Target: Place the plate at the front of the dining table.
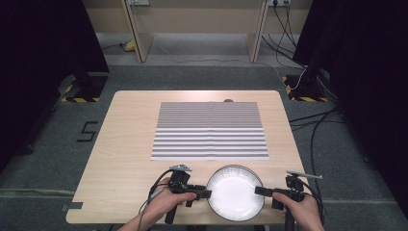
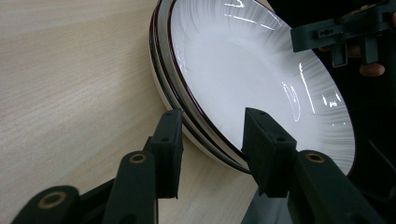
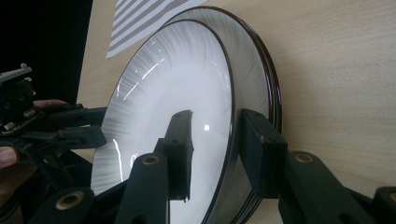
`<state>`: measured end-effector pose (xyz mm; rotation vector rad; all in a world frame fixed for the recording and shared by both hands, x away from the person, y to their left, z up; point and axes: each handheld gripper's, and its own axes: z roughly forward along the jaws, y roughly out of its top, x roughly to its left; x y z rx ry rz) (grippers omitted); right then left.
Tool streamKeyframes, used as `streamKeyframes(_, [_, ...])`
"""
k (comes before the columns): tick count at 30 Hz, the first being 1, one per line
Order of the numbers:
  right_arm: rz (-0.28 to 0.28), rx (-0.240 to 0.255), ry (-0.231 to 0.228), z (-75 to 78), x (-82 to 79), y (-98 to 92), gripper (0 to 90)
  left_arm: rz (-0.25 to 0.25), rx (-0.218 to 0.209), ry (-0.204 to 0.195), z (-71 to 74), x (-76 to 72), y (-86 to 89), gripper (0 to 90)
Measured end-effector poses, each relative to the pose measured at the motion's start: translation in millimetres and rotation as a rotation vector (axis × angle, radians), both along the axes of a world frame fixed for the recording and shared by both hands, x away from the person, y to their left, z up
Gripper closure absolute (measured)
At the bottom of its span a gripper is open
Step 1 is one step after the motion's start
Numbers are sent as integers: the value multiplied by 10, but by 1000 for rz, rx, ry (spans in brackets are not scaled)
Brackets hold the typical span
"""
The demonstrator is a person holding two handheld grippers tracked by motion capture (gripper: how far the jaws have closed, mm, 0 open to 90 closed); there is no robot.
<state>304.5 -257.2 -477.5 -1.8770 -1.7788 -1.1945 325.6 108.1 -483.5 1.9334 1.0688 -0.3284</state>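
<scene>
A stack of white plates (image 1: 235,192) with dark rims sits at the table's near edge, between my two grippers. My left gripper (image 1: 208,194) is at the stack's left rim. In the left gripper view its jaws (image 2: 210,135) stand open astride the plates' (image 2: 252,70) rim, one outside and one over the inside. My right gripper (image 1: 257,190) is at the right rim. In the right gripper view it is open (image 3: 212,135), with the top plate's (image 3: 177,79) edge between its jaws. Each gripper view shows the other gripper (image 2: 327,35) (image 3: 88,128) across the stack.
A grey-and-white striped mat (image 1: 210,130) lies flat across the middle of the light wooden table (image 1: 125,159). Dark stands and cables are on the floor to the left and right of the table.
</scene>
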Motion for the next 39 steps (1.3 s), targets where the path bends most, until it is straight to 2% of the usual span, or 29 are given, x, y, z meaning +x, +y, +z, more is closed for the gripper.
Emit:
streamKeyframes(3, [-21, 9, 21, 6, -14, 8, 661, -20, 9, 14, 21, -11, -31, 600])
streamKeyframes(5, [-26, 0, 26, -9, -17, 18, 690, -16, 16, 32, 23, -7, -44, 597])
streamKeyframes(6, [-30, -9, 21, -33, -24, 24, 735, -18, 13, 38, 21, -2, -44, 602])
streamKeyframes(8, [-36, -8, 22, -36, -25, 22, 746, -13, 10, 48, 17, 3, -42, 605])
streamKeyframes(9, [-39, 13, 28, -61, -31, -5, 771, -7, -5, 69, 1, 10, -39, 613])
streamKeyframes(12, [-41, 32, 23, -88, -42, -27, 800, -8, -5, 76, -2, 15, -50, 625])
streamKeyframes(14, [-27, 18, 15, -78, -41, -19, 804, -17, 29, 53, 33, 35, -77, 631])
streamKeyframes(17, [10, -28, -25, -59, -24, 1, 807, -3, 27, 50, 35, 74, -74, 652])
streamKeyframes(18, [10, -28, -25, -59, -24, 1, 807, -3, 27, 50, 35, 74, -74, 662])
streamKeyframes(20, [24, -54, -90, -43, 0, 25, 819, 9, 15, 50, 25, 99, -68, 680])
streamKeyframes(21, [20, -60, -110, -37, 11, 33, 824, 14, 15, 37, 23, 113, -70, 688])
streamKeyframes(22, [20, -60, -110, -37, 11, 33, 824, 14, 15, 37, 23, 113, -70, 693])
streamKeyframes(23, [21, -68, -146, -25, 35, 45, 831, 14, 18, 27, 28, 126, -72, 699])
streamKeyframes(25, [24, -84, -184, 0, 49, 59, 837, 17, 21, 8, 31, 133, -73, 712])
streamKeyframes(26, [24, -84, -184, 0, 49, 59, 837, 17, 21, 8, 31, 133, -73, 722])
streamKeyframes(27, [23, -86, -195, 13, 50, 65, 840, 22, 22, -14, 32, 137, -78, 722])
streamKeyframes(28, [29, -99, -224, 38, 55, 74, 842, 28, 27, -33, 31, 140, -83, 733])
streamKeyframes(29, [36, -121, -259, 70, 55, 89, 843, 33, 36, -69, 25, 145, -93, 747])
streamKeyframes(31, [35, -138, -274, 82, 51, 104, 844, 41, 40, -97, 15, 149, -104, 752])
streamKeyframes(32, [31, -146, -287, 80, 48, 108, 845, 41, 40, -97, 15, 149, -104, 753])
streamKeyframes(33, [28, -149, -296, 77, 45, 109, 846, 38, 47, -134, 13, 146, -112, 754])
streamKeyframes(39, [21, -162, -349, 82, 19, 128, 845, 53, 43, -179, 14, 161, -107, 768])
